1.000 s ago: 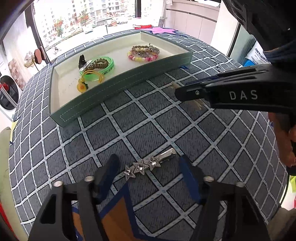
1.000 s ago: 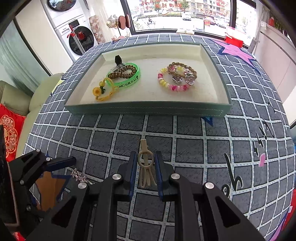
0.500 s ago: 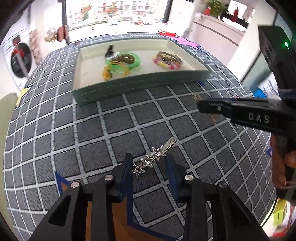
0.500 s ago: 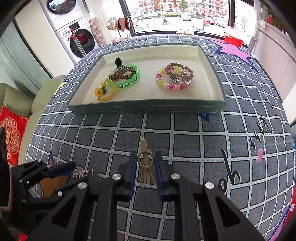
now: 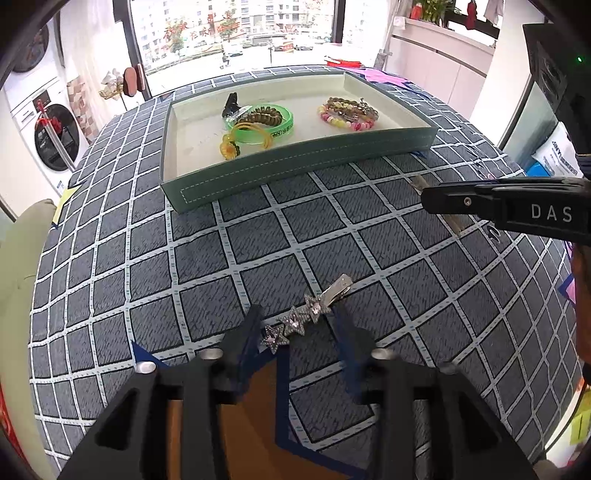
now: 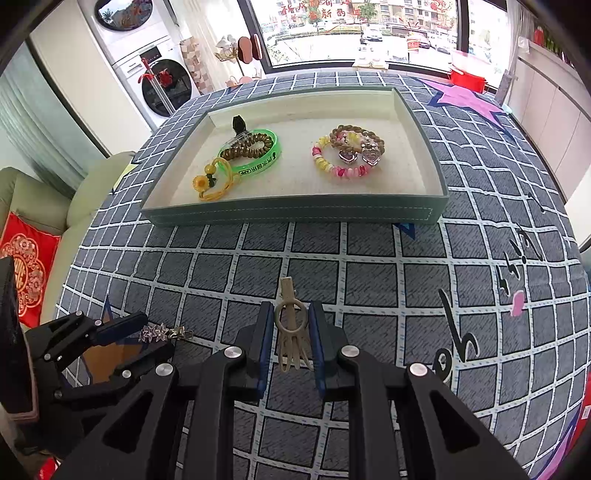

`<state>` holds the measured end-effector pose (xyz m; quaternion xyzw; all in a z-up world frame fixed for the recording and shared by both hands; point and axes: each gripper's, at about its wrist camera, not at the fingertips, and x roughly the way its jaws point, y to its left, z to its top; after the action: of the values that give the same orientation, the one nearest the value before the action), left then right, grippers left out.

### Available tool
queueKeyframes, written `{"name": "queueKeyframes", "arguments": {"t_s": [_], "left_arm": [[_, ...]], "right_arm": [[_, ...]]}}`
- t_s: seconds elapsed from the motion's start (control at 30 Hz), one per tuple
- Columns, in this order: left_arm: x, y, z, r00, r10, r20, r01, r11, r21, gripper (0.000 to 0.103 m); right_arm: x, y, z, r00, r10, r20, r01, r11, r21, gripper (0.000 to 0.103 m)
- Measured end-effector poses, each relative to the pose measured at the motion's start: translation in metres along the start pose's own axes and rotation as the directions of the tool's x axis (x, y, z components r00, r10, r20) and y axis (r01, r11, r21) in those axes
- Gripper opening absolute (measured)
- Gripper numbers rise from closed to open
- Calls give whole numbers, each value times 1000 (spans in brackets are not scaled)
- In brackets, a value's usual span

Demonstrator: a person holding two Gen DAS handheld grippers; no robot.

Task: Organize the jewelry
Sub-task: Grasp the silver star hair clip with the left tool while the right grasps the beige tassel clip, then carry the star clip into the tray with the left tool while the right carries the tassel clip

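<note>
Left gripper (image 5: 297, 325): jaws just opened wider, star hair clip (image 5: 303, 317) lying loose between them on the checked cloth (image 5: 221, 240), near its front edge. Right gripper (image 6: 291, 328): clamped on beige hair clip (image 6: 290, 325) (ring visible between pads). Green tray (image 6: 295, 214) sits toward the far edge.

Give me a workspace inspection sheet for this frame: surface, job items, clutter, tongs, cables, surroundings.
Surface: grey checked cloth over the table.
Job's things: green tray holding bracelets; star hair clip and beige clip outside it.
Clutter: nothing seen.
Tongs: left tongs open around the star hair clip, jaws just been opening; right tongs shut on the beige clip.
Cables: nothing seen.
Surroundings: washing machine, window, sofa.
</note>
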<state>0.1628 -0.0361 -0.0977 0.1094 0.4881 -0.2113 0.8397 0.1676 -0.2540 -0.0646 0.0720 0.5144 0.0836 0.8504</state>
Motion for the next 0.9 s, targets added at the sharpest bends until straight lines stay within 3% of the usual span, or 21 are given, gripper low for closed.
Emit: {"name": "queueKeyframes", "arguments": {"t_s": [0.03, 0.13, 0.27, 0.37, 0.43, 0.47, 0.5, 0.57, 0.67, 0.9], "left_arm": [[-2, 0, 0, 1000, 5, 15, -5, 1000, 6, 86], [-7, -1, 2, 999, 2, 48, -4, 999, 48, 87], [4, -3, 6, 1000, -1, 7, 0, 995, 98, 87], [10, 1, 9, 998, -57, -19, 59, 994, 95, 87], [9, 2, 10, 997, -77, -19, 78, 992, 101, 71], [7, 1, 10, 997, -70, -15, 71, 991, 114, 48], [5, 2, 11, 997, -80, -21, 82, 990, 113, 33], [4, 9, 11, 991, -126, -35, 128, 990, 60, 31], [3, 15, 7, 990, -136, -25, 136, 991, -13, 31], [-9, 11, 9, 997, -74, 17, 75, 995, -70, 31]], "right_arm": [[0, -1, 0, 1000, 2, -1, -2, 1000, 2, 21], [0, -2, 0, 1000, 7, -2, -7, 1000, 8, 21], [0, -2, -1, 1000, 10, -4, -10, 1000, 11, 21], [-2, -2, -2, 1000, 13, -3, -13, 1000, 6, 21], [-3, -2, -3, 1000, 14, -2, -14, 1000, 4, 21], [-4, -2, -3, 1000, 14, -1, -14, 1000, 5, 21], [-5, -3, -3, 1000, 15, 0, -15, 1000, 6, 21], [-6, -4, -3, 1000, 14, 2, -14, 1000, 8, 21], [-8, -5, -4, 1000, 14, 5, -14, 1000, 11, 21], [-14, -8, -3, 1000, 25, 12, -26, 999, 25, 21]]}}
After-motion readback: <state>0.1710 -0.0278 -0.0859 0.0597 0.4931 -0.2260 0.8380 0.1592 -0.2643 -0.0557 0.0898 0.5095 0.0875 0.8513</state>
